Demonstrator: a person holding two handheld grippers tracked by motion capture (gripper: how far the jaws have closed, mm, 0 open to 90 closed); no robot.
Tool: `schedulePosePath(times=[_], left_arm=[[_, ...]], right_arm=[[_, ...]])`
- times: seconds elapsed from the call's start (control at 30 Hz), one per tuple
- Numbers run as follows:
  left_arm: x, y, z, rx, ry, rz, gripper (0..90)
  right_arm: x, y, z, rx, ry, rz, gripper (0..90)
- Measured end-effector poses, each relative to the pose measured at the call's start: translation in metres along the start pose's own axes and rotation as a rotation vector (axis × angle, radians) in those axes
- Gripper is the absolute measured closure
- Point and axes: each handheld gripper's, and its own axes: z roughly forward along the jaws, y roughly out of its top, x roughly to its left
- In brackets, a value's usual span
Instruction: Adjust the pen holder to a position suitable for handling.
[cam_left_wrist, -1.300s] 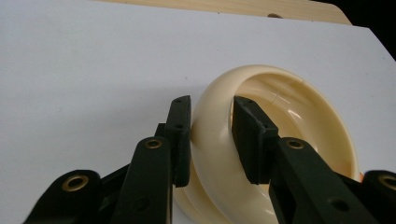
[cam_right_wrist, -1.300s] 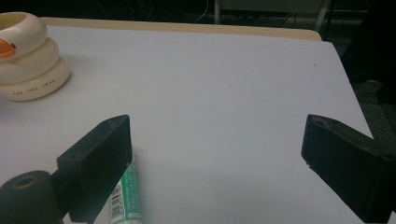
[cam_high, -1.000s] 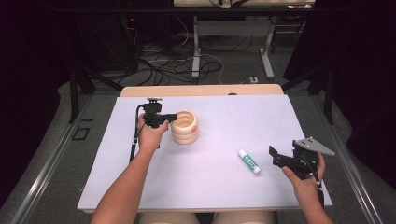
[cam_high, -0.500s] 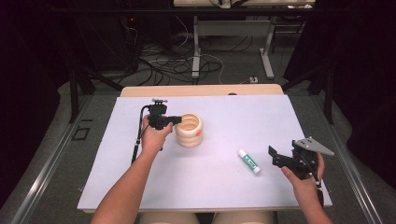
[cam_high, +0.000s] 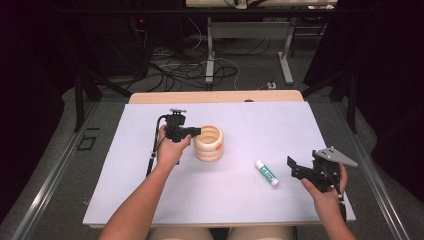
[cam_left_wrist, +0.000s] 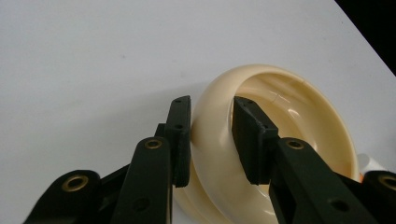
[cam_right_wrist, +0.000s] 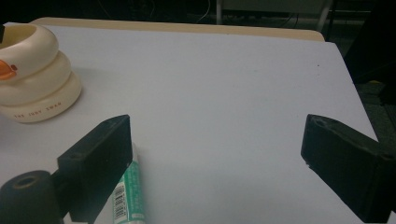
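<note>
High view: white table (cam_high: 240, 200), person's forearms coming in from the bottom edge. Left hand (cam_high: 170, 150) holds the left gripper (cam_high: 196, 131) at the left side of a cream ringed cup (cam_high: 209, 142), which sits a bit left of table centre; jaw tips are at the cup's rim. Small orange mark on the cup's right side. Right hand (cam_high: 324, 192) holds the right gripper (cam_high: 294, 167) near the right edge of the table, low over the surface, grey three-cornered plate on top. A small white tube (cam_high: 267, 173) with a green label lies flat between cup and right gripper, nearer the gripper, not touching either. Floor beyond the table has cables and desk legs. Left gripper view: jaws straddle the cup (cam_left_wrist: 280, 140) wall, one pad outside, one inside the opening; outer pad is right against the wall, inner pad looks close to it, but I can't tell whether they're actually clamped. Cup stands upright on the table. Right gripper view: jaws spread wide, nothing between them but bare table (cam_right_wrist: 224, 93). Tube (cam_right_wrist: 127, 196) lies just beside the left jaw, partly behind it. Cup (cam_right_wrist: 35, 70) upper left, well apart, small lettering on its bottom ring, orange mark on its left edge.
</note>
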Motion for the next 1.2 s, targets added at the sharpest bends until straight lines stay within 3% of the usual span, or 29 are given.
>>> schedulePosePath(times=[0.57,1.2], left_arm=[[-0.018,-0.004,0.005,0.016,-0.035,0.036,68.6],[-0.02,-0.005,0.005,0.019,-0.04,0.041,68.4]], right_arm=[[0.0,0.0,0.0,0.009,0.006,-0.001,8.4],[0.001,0.0,0.0,0.014,0.003,-0.003,8.4]])
